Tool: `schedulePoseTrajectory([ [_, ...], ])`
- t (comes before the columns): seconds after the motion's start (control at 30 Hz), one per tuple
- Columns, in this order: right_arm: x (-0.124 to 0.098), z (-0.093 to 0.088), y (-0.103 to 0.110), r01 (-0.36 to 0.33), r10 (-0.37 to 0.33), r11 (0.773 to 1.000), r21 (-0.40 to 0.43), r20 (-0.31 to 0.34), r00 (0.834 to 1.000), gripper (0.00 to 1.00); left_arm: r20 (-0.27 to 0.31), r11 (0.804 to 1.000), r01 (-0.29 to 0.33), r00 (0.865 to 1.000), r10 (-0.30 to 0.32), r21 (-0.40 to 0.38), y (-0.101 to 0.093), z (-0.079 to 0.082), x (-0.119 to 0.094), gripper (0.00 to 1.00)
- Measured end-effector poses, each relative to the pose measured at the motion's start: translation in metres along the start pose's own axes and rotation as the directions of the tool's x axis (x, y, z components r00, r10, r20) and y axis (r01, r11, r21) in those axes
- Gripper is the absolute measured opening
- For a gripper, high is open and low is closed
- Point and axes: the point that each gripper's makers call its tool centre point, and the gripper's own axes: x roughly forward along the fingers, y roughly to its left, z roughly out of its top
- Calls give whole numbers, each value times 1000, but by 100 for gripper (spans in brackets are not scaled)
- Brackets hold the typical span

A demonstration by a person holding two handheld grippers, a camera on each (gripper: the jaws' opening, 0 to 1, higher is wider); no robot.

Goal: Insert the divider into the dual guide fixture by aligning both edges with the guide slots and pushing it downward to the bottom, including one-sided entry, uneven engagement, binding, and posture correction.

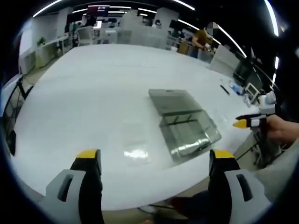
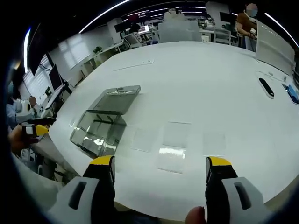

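A clear box-like guide fixture sits on the white table, with a flat clear panel at its far end. Several clear divider sheets lie flat on the table beside the fixture. My left gripper hovers open over the near table edge, with the sheets ahead between its jaws. My right gripper is open too, just short of the sheets and holding nothing. Each gripper appears small in the other's view: right, left.
A black pen and a blue item lie near the far table side. A hand holds the right gripper off the table edge. Desks, chairs and a person stand beyond the table.
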Motion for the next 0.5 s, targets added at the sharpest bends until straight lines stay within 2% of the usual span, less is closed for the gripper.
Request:
schedulePoseTrajectory([
  [0.5, 20, 7, -4, 16, -16, 1000, 5, -45, 999, 65, -8, 1000, -4, 1000, 4, 6, 2, 1, 1, 92],
])
